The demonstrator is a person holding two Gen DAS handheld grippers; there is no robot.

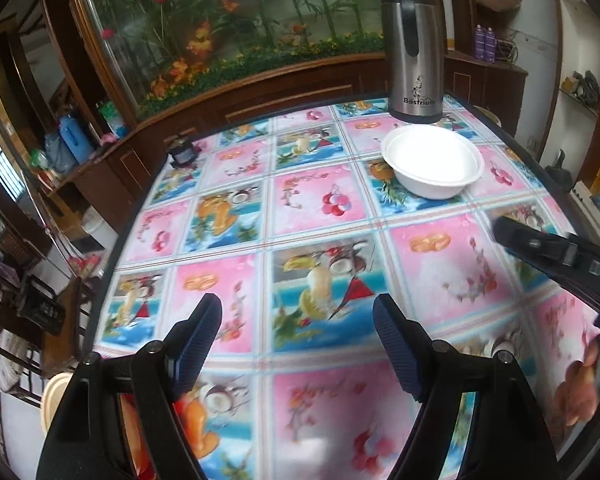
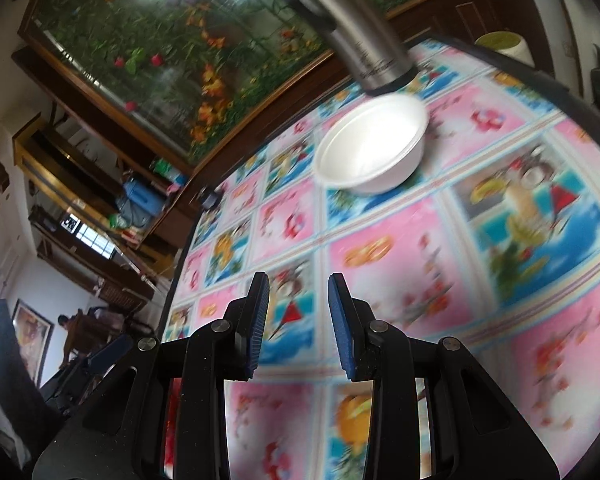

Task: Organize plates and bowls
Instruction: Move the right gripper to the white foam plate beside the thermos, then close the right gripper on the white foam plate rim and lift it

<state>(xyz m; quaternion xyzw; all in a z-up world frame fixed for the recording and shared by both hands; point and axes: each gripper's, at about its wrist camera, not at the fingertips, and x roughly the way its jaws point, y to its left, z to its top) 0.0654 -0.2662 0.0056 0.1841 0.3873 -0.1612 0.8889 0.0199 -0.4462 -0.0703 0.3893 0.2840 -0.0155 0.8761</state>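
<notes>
The left tongs [image 1: 296, 344] are hovering low over the patterned surface [image 1: 320, 220], spread wide and holding nothing. The right tongs [image 2: 298, 320] are tilting hard to one side above the same surface, narrowly parted and holding nothing. The white bowl [image 1: 432, 162] is sitting upright toward the far edge, just in front of a steel flask [image 1: 412, 48] whose label seems to read "Bastriuio".

Left gripper [image 1: 296, 320] hovering level, jaws spread wide, blue ribbed pads [image 1: 198, 344] facing each other, gripping nothing. Right gripper [image 2: 298, 312] tilting, jaws parted more narrowly, nothing between pads. Right gripper's finger also showing at right edge of left view.
</notes>
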